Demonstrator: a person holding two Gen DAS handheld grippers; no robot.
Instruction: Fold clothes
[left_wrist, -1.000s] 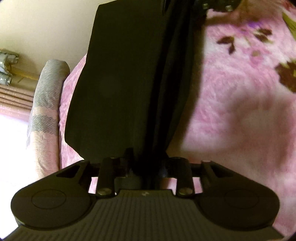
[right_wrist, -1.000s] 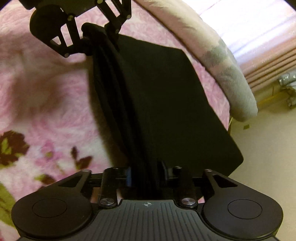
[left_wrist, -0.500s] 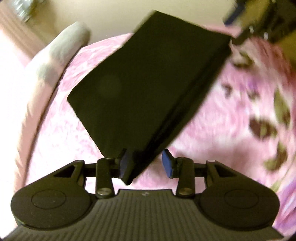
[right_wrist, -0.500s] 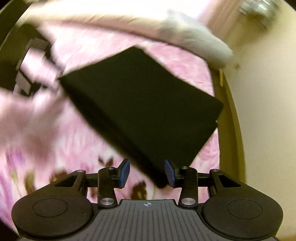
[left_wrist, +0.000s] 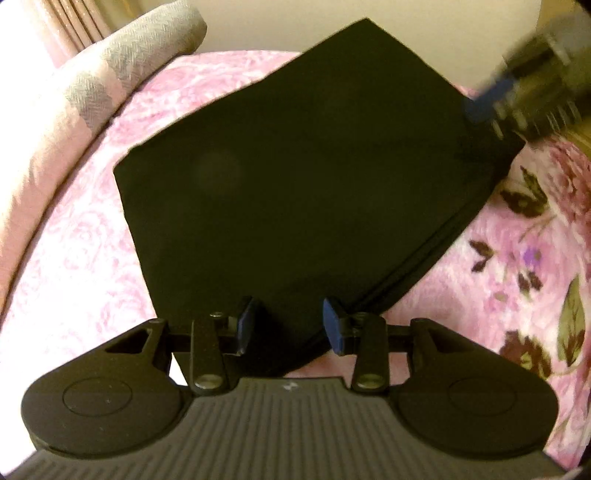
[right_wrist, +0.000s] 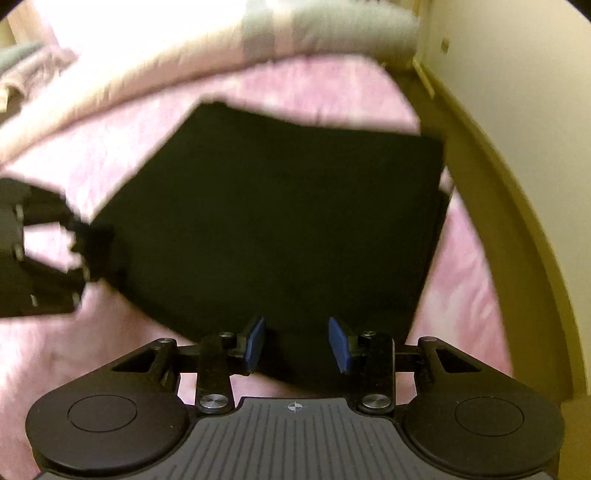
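A black garment (left_wrist: 314, 177), folded into a flat, thick rectangle, lies on the pink floral blanket (left_wrist: 517, 258). My left gripper (left_wrist: 289, 325) hovers over its near corner with both blue pads bare and apart, touching no cloth. Blurred at the top right of this view is the right gripper (left_wrist: 535, 85), over the far corner. From the right wrist, the same garment (right_wrist: 280, 229) spreads ahead of my right gripper (right_wrist: 297, 343), which is open above the near edge. The left gripper (right_wrist: 44, 258) shows at the left, by the garment's other corner.
A rolled pink and grey quilt (left_wrist: 92, 81) runs along the bed's far side, also visible as the quilt (right_wrist: 258, 37) in the right wrist view. The bed's wooden edge (right_wrist: 517, 221) and a cream wall (right_wrist: 517, 92) lie to the right. A curtain (left_wrist: 70, 29) hangs behind.
A second ago both grippers pinched the garment's folded edge and held it up between them. They have let go, rolled and lifted; the garment now lies flat on the blanket.
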